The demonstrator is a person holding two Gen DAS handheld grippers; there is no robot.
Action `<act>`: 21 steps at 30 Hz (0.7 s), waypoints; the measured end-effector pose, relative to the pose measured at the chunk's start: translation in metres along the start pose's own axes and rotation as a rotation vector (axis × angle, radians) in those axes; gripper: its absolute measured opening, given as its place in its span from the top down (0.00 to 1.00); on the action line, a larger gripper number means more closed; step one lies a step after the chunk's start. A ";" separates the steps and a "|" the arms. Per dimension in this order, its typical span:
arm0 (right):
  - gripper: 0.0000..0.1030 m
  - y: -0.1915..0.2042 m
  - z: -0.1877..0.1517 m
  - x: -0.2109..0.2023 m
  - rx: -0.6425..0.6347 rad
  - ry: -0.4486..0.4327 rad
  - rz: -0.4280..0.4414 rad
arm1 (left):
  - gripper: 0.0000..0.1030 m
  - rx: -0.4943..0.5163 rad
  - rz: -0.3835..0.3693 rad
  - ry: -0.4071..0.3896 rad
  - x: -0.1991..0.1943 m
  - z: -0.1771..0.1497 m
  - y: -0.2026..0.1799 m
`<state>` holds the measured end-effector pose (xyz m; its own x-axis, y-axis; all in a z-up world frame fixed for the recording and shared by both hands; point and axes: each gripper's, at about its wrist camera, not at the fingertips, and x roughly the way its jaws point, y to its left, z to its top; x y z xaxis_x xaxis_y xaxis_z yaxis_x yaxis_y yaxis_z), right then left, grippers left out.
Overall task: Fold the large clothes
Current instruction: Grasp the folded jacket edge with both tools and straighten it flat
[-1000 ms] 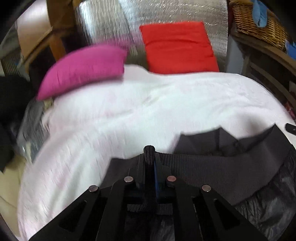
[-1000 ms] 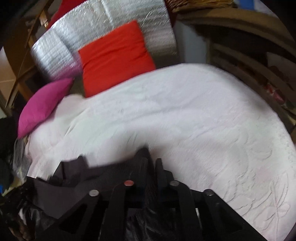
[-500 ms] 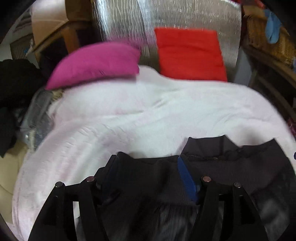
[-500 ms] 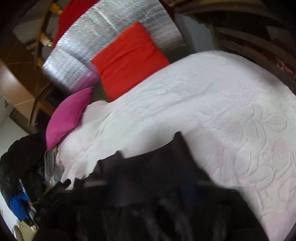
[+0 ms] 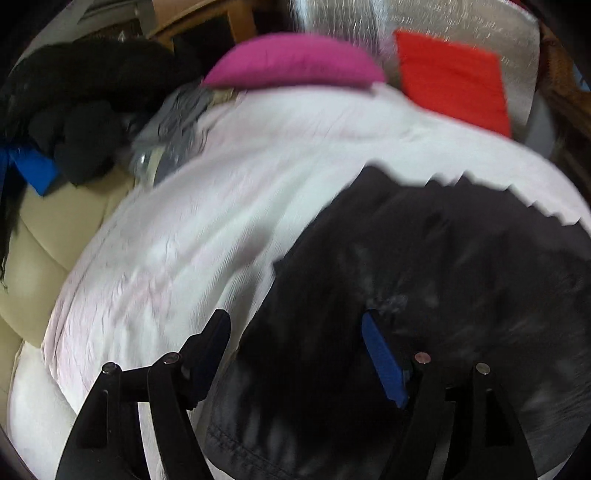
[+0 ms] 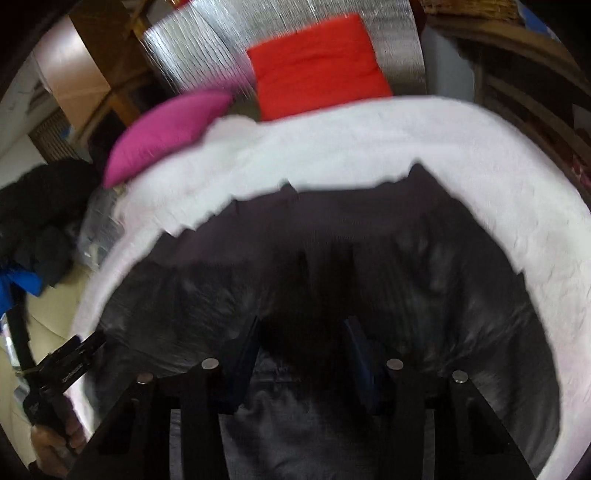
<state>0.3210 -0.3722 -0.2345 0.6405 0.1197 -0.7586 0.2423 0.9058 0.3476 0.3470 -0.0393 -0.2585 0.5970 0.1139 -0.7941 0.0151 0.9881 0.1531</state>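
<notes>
A large dark garment (image 5: pixel 461 266) lies spread on the white bedspread (image 5: pixel 207 236), blurred by motion. My left gripper (image 5: pixel 295 332) hovers over its left edge. Its jaws are opening, with the cloth below the gap and neither pad pressing on it. In the right wrist view the garment (image 6: pixel 351 266) fills the middle, and my right gripper (image 6: pixel 301 332) is above it. Its jaws are closing, the fingers still apart with dark cloth under them. The left gripper (image 6: pixel 70 362) also shows at the lower left there, held by a hand (image 6: pixel 55 443).
A pink cushion (image 5: pixel 295 62) and a red cushion (image 5: pixel 454 81) lean on a silver foil mat (image 6: pixel 295 29) at the head of the bed. A heap of dark clothes (image 5: pixel 85 110) and a blue item (image 5: pixel 35 170) lie left of the bed. Wooden furniture (image 6: pixel 517 74) stands on the right.
A second ago both grippers were shut on the garment's upper edge. Both have let go and stand apart from the cloth, which now lies flat on the bedspread. Both views swung sideways.
</notes>
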 end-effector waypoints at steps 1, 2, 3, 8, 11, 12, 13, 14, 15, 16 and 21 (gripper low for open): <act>0.52 -0.005 -0.003 0.014 0.016 0.045 -0.023 | 0.25 0.008 -0.010 0.020 0.006 -0.002 0.001; 0.52 -0.009 -0.006 0.024 0.029 0.074 -0.021 | 0.25 0.007 -0.030 0.036 0.010 -0.004 0.004; 0.52 -0.010 -0.006 0.024 0.031 0.064 -0.016 | 0.25 0.006 -0.038 0.034 0.009 -0.005 0.005; 0.43 -0.016 -0.010 -0.012 0.091 0.032 0.090 | 0.25 0.030 -0.056 -0.049 -0.022 -0.011 0.013; 0.37 -0.027 -0.017 -0.042 0.119 -0.021 0.149 | 0.25 0.030 -0.100 -0.090 -0.041 -0.018 0.017; 0.35 -0.031 -0.019 -0.050 0.129 -0.039 0.166 | 0.25 0.031 -0.108 -0.100 -0.044 -0.018 0.018; 0.35 -0.032 -0.022 -0.057 0.131 -0.051 0.174 | 0.25 0.033 -0.122 -0.113 -0.050 -0.021 0.018; 0.35 -0.034 -0.025 -0.063 0.132 -0.060 0.183 | 0.25 0.035 -0.132 -0.119 -0.053 -0.023 0.019; 0.35 -0.036 -0.027 -0.067 0.130 -0.062 0.183 | 0.23 0.036 -0.134 -0.117 -0.051 -0.023 0.020; 0.35 -0.037 -0.027 -0.068 0.128 -0.057 0.176 | 0.23 0.038 -0.126 -0.105 -0.049 -0.025 0.020; 0.35 -0.046 -0.026 -0.030 0.168 0.064 0.064 | 0.23 0.073 -0.064 -0.008 -0.020 -0.030 0.017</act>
<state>0.2715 -0.4074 -0.2419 0.6123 0.2058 -0.7633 0.3238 0.8156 0.4796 0.3116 -0.0218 -0.2576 0.5996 0.0500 -0.7987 0.1114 0.9831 0.1451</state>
